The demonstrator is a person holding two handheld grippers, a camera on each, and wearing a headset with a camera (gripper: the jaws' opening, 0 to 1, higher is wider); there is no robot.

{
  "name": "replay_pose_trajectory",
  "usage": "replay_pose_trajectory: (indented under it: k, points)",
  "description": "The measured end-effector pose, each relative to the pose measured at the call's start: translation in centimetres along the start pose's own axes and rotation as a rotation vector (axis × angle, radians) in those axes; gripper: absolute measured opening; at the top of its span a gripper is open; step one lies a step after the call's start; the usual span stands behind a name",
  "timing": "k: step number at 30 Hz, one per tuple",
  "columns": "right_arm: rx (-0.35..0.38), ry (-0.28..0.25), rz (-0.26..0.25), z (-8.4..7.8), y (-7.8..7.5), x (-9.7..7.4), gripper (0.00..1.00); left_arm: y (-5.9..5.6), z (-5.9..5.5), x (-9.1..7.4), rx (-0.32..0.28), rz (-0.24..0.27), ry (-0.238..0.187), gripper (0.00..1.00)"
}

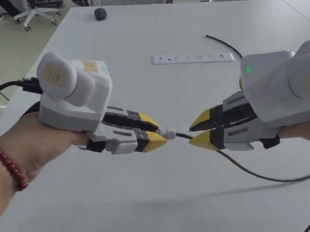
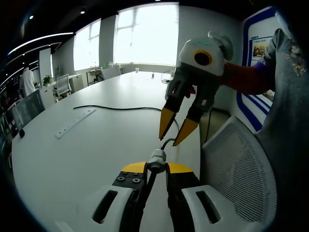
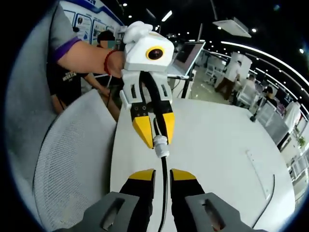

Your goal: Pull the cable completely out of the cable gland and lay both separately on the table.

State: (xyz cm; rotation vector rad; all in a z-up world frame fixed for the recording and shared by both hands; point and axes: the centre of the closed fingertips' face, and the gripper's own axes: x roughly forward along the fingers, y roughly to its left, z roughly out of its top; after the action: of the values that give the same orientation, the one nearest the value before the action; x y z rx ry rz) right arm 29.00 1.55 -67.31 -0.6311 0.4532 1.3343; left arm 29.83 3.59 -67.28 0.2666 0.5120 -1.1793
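My left gripper (image 1: 162, 132) is shut on the small white cable gland (image 1: 170, 133), which sticks out past its yellow tips above the white table (image 1: 149, 200). A thin black cable (image 1: 253, 174) leaves the gland, runs between the jaws of my right gripper (image 1: 192, 134) and trails off to the right over the table. In the right gripper view the cable (image 3: 164, 193) lies in the narrow gap of my right gripper (image 3: 163, 175), with a little space on each side, and the gland (image 3: 161, 145) faces it. In the left gripper view the gland (image 2: 157, 159) sits between the tips.
A white power strip (image 1: 193, 58) lies at mid-table, with a second black cable (image 1: 225, 43) beside it. A small dark round object (image 1: 100, 14) rests near the far edge. A mesh chair (image 2: 241, 164) stands by the table's side. Office chairs stand beyond the far left corner.
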Motion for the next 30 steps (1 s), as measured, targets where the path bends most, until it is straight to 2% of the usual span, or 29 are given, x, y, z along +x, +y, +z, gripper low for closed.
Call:
replay_pose_trajectory:
  k: [14,30]
  points:
    - [-0.061,0.028,0.030,0.6,0.3,1.1,0.02,-0.5,0.2,0.0,0.010,-0.016,-0.004,0.16]
    - [-0.081,0.037,0.038,0.1,0.4,0.8,0.00,-0.8,0.3,-0.3,0.011,-0.021,-0.014,0.16]
